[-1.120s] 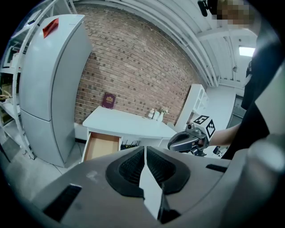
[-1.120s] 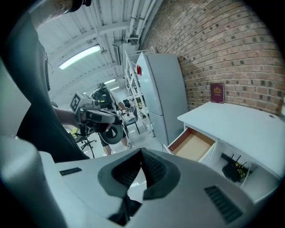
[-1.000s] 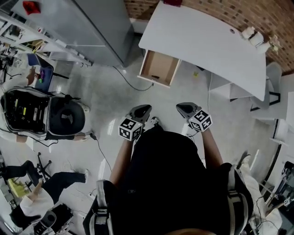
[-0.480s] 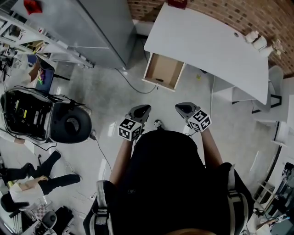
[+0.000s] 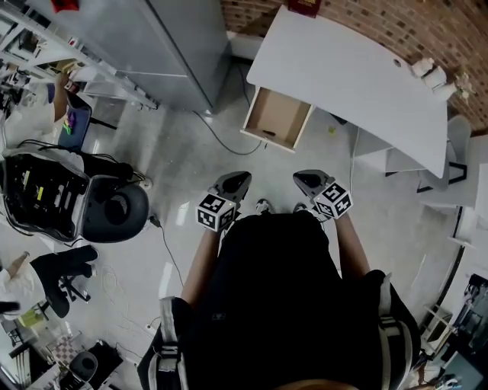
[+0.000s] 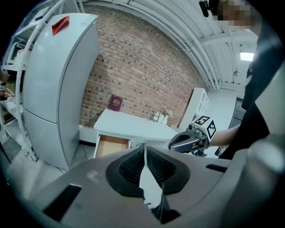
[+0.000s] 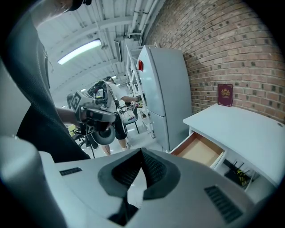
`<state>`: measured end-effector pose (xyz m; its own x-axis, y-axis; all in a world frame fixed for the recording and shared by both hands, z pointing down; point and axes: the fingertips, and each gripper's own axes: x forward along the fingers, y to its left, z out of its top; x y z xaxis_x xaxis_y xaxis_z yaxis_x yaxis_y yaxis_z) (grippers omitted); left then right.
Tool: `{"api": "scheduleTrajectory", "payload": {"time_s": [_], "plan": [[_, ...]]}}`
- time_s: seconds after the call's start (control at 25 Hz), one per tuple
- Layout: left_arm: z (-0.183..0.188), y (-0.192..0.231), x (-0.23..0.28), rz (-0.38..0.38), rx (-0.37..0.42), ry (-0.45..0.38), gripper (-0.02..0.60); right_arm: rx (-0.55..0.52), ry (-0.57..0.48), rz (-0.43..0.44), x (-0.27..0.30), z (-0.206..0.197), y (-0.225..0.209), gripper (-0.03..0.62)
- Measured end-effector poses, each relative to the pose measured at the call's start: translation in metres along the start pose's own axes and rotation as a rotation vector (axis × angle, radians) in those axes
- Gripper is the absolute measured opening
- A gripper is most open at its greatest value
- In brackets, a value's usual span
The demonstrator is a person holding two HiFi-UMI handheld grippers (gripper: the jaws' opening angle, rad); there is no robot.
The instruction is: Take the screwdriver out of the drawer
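A white desk [image 5: 351,76] stands against the brick wall, with its wooden drawer [image 5: 278,118] pulled open toward me. A small dark thing [image 5: 266,132] lies by the drawer's front edge, too small to identify. My left gripper [image 5: 242,179] and right gripper [image 5: 300,177] are held side by side in front of my body, a good way short of the drawer. Both are shut with nothing between the pads. The left gripper [image 6: 144,150] points at the drawer [image 6: 111,146]. The right gripper [image 7: 141,154] has the drawer [image 7: 198,149] off to its right.
A tall grey fridge [image 5: 168,46] stands left of the desk, and a cable [image 5: 221,141] runs over the floor below it. A black office chair [image 5: 114,213] and an open black case [image 5: 42,190] are at my left. A red book [image 5: 309,6] and white bottles [image 5: 427,72] sit on the desk.
The desk and open drawer have slid a little right and lower in the head view, so I stand nearer them. Both grippers keep their pose and stay shut.
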<state>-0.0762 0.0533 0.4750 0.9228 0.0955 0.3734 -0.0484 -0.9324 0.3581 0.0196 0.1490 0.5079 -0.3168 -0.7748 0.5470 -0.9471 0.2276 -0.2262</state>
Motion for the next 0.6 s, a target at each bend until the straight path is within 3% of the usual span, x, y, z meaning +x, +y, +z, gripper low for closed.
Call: {"api": "scheduleTrajectory", "payload": {"time_s": [0.6], "plan": [[-0.011,0.018,-0.024,0.091,-0.056,-0.029,0.026,-0.056,0.041,0.066,0.022,0.009,0.003,0.055]]}}
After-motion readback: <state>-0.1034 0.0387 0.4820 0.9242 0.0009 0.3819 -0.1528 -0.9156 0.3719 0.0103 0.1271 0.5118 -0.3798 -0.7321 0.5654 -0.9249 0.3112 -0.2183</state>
